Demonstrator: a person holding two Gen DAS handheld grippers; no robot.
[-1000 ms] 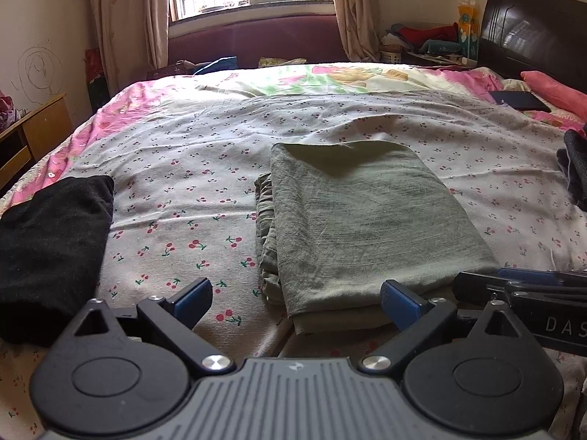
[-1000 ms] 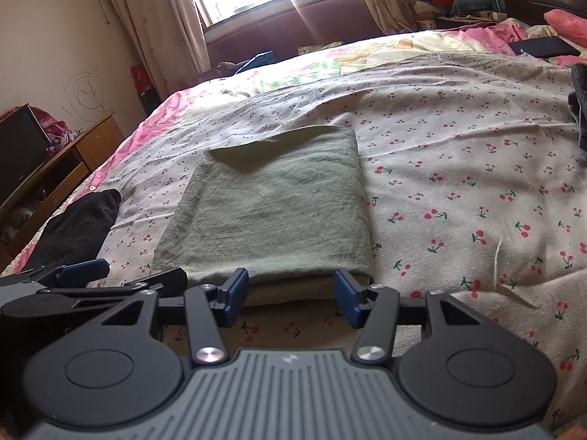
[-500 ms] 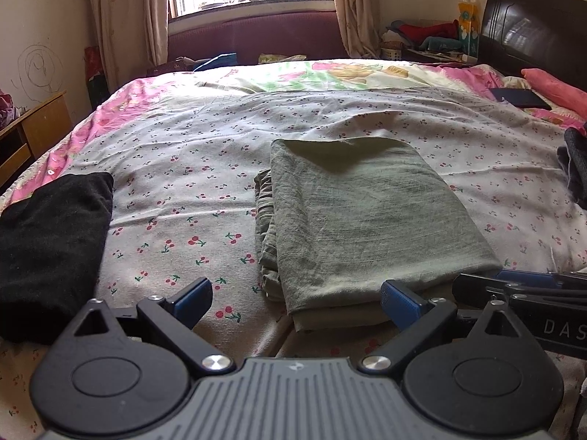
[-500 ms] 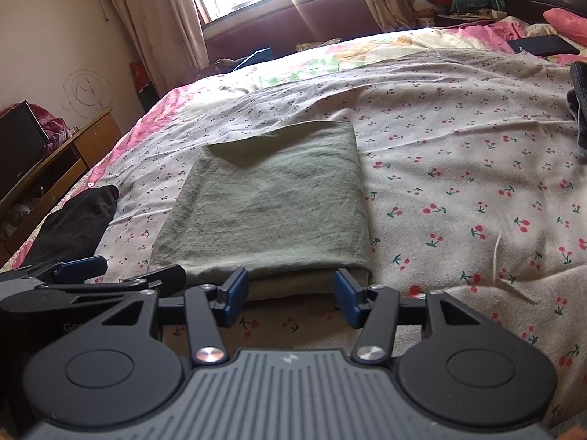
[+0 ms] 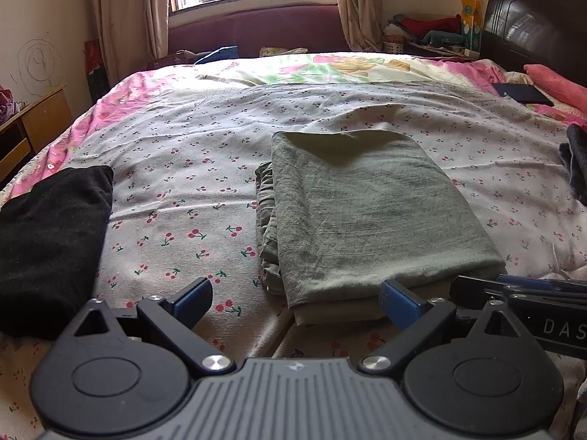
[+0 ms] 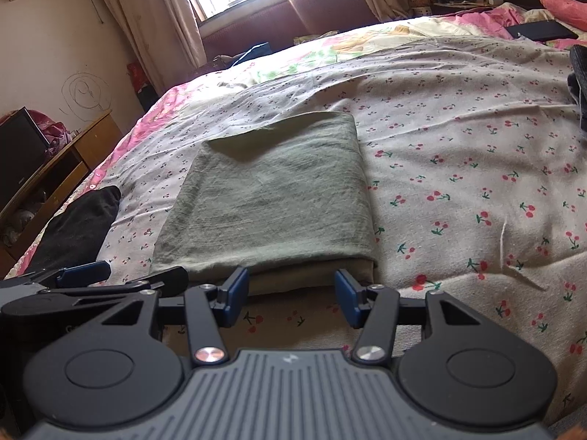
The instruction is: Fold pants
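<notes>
Folded green pants lying flat mid-bed on the cherry-print sheet. Left gripper and right gripper both spread wide, empty, just short of the pants' near edge. Black cloth left of the pants.

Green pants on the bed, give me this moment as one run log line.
pants: folded flat on bed | left tongs: open, empty | right tongs: open, empty, at near edge
</notes>
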